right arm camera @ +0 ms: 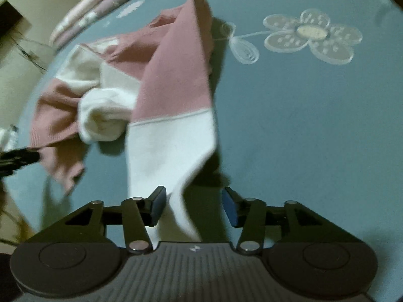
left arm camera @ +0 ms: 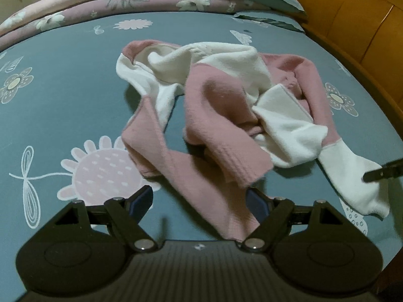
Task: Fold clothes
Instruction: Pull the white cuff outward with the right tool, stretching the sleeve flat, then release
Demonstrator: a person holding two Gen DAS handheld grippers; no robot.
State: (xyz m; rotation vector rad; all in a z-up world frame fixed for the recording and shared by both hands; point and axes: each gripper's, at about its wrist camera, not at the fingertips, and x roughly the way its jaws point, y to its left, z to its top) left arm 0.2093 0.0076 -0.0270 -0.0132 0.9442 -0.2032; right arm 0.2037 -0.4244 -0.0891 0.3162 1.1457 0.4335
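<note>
My right hand-held gripper (right arm camera: 194, 207) stands open astride the sweater's (left arm camera: 221, 95) white cuff (right arm camera: 171, 156), my left hand-held gripper (left arm camera: 200, 201) open over its pink hem, ready to spread it flat on the bed (left arm camera: 63, 95).

Left wrist camera looking down along its fingers, close over the blue flowered bed (left arm camera: 63, 105), right wrist camera looking down from the other side, closer still, both seeing the same pink and white sweater (left arm camera: 221, 95) (right arm camera: 173, 80)
</note>
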